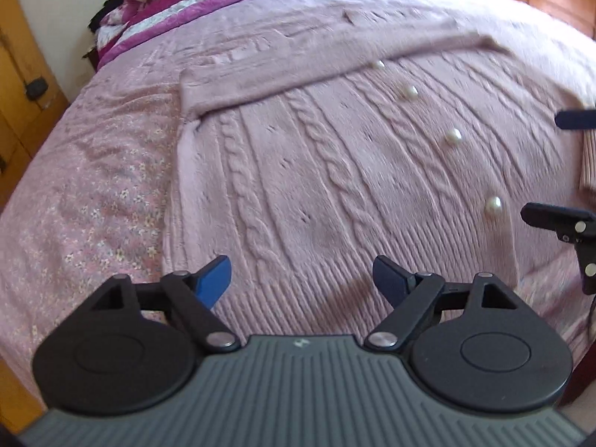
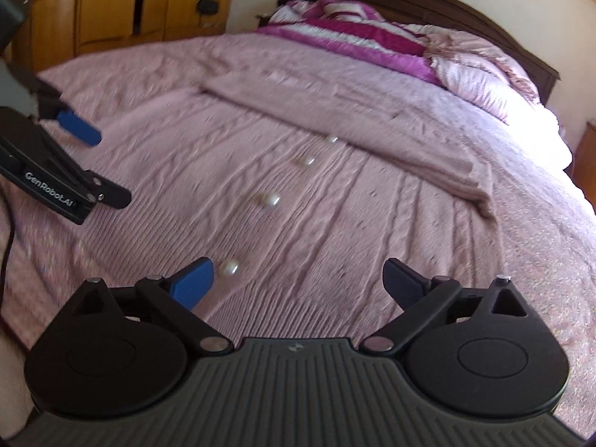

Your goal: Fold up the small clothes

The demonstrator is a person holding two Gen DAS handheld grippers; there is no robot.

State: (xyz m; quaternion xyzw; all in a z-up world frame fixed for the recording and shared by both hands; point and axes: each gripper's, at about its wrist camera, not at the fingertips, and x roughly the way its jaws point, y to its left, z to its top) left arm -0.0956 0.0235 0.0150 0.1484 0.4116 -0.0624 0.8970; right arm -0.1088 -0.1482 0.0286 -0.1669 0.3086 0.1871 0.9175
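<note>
A pink cable-knit cardigan (image 1: 335,171) lies spread flat on a bed, front up, with a row of round pearl buttons (image 1: 453,136) running down its middle. One sleeve (image 1: 298,70) is folded across the upper chest as a flat band, its far end blurred. Under the garment is a pink flowered bedspread (image 1: 74,201); it shows on the left side of the bed.

On the left, the left tool (image 1: 301,279) hangs low above the ribbed hem, pointing up the garment toward the headboard, level and not tilted. Its two blue-padded fingers (image 1: 214,279) stand wide apart with nothing between them.

On the right, the right tool (image 2: 300,285) is held the same way, low over the hem and aimed forward. Its fingers (image 2: 193,287) are also spread wide and hold nothing; the lowest pearl button (image 2: 228,268) sits just beside its left pad. The two tools are side by side, near each other.

At the head of the bed lies a magenta and white striped quilt (image 2: 346,33) and a pale pink pillow (image 2: 480,70).
</note>
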